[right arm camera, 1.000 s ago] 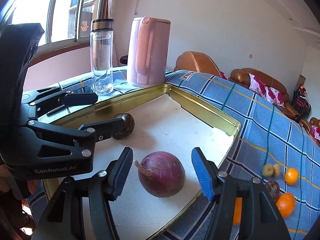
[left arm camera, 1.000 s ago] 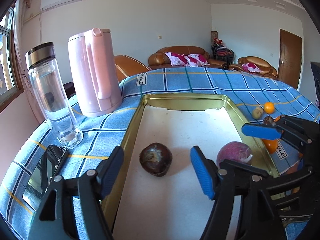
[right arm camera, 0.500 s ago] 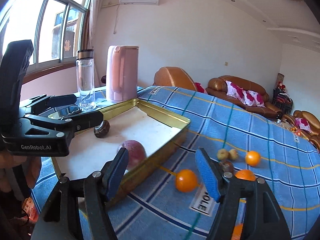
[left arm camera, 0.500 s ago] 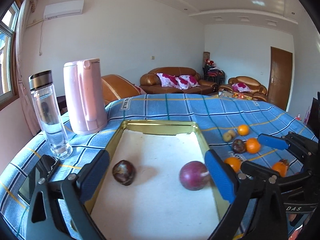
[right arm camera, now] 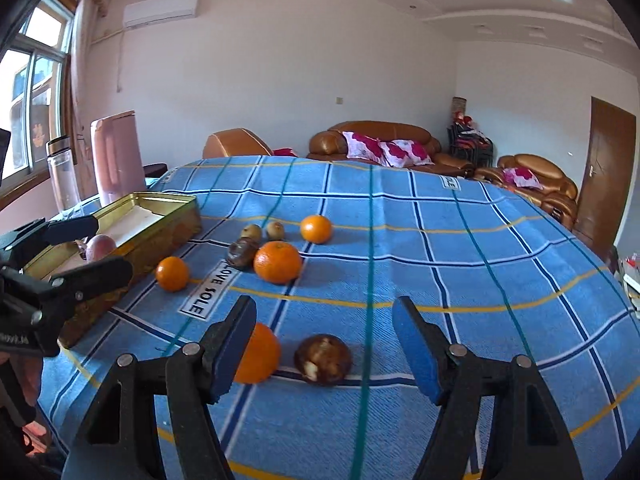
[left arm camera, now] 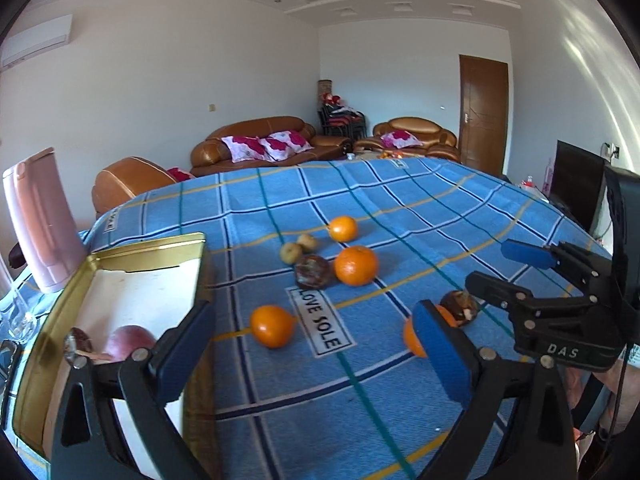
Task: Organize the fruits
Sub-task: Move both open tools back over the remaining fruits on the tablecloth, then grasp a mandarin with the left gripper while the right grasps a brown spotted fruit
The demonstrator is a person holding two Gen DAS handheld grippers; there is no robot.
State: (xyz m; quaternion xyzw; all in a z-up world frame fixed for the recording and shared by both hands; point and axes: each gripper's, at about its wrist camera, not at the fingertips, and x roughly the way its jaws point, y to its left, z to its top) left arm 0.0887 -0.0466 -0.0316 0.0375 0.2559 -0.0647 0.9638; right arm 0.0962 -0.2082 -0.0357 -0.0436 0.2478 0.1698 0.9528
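Observation:
A gold tin tray (left arm camera: 144,250) (right arm camera: 160,216) at the left holds a purple fruit (left arm camera: 130,340) (right arm camera: 100,245) and a dark brown fruit (left arm camera: 78,344). Several oranges lie on the blue checked cloth, one (left arm camera: 273,326) near the tray and one (right arm camera: 258,354) by my right gripper's left finger. A dark brown fruit (right arm camera: 323,359) lies just ahead of my open, empty right gripper (right arm camera: 324,346), between its fingers in view. My left gripper (left arm camera: 316,344) is open and empty above the cloth beside the tray.
More fruit lies mid-table: a large orange (right arm camera: 278,262), a far orange (right arm camera: 316,229), a dark fruit (right arm camera: 241,253) and two small yellowish fruits (right arm camera: 251,232). A pink kettle (right arm camera: 116,158) and a clear bottle (right arm camera: 63,174) stand behind the tray.
Both grippers have drawn back and swung right, away from the tray and over the loose fruit on the cloth. The purple and brown fruits stay in the tray.

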